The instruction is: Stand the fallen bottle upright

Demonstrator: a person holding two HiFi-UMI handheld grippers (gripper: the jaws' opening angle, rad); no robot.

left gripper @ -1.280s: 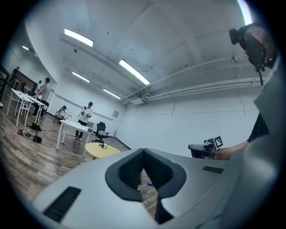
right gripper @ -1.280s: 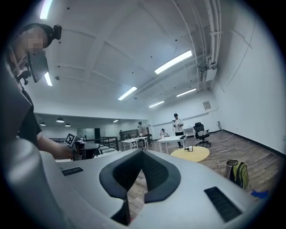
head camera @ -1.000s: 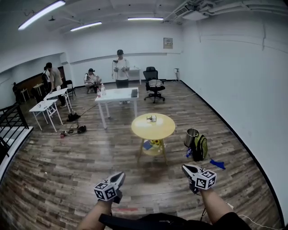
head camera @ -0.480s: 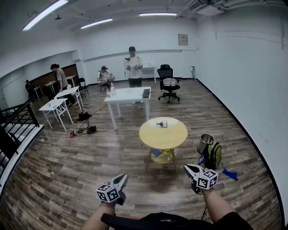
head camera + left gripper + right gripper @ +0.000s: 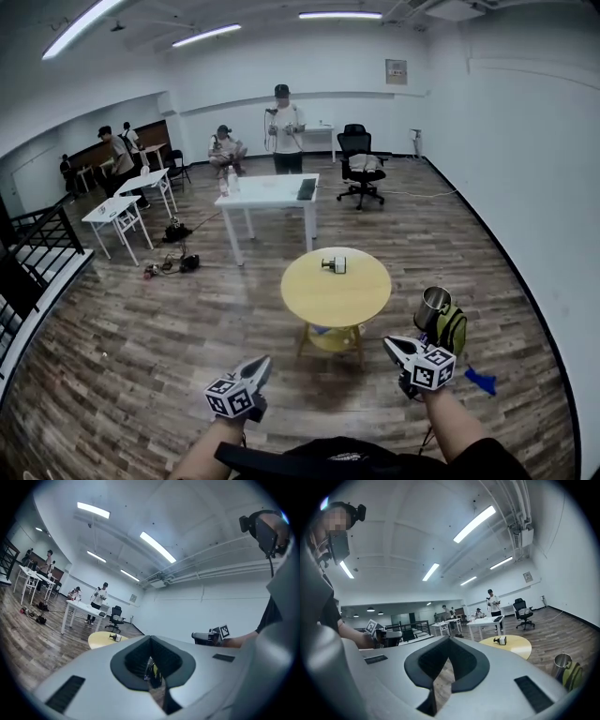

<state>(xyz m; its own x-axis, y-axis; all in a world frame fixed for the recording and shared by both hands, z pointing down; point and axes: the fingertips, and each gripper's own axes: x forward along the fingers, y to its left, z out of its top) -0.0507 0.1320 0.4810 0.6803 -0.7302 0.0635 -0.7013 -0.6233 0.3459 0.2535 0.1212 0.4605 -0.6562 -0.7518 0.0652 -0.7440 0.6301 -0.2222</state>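
1. across a wood-plank floor point(image 5: 141, 337) in a white-walled room stands a round yellow table point(image 5: 328, 300); the bottle point(image 5: 334, 265) lies on its side toward the tabletop's far side.
2. the bottle is too small to show detail; forearms are cut off at the bottom edge.
3. left gripper point(image 5: 261, 362) and right gripper point(image 5: 389, 343) have jaws together, empty, well apart from the table.
4. the table sits nearer than a second ago.
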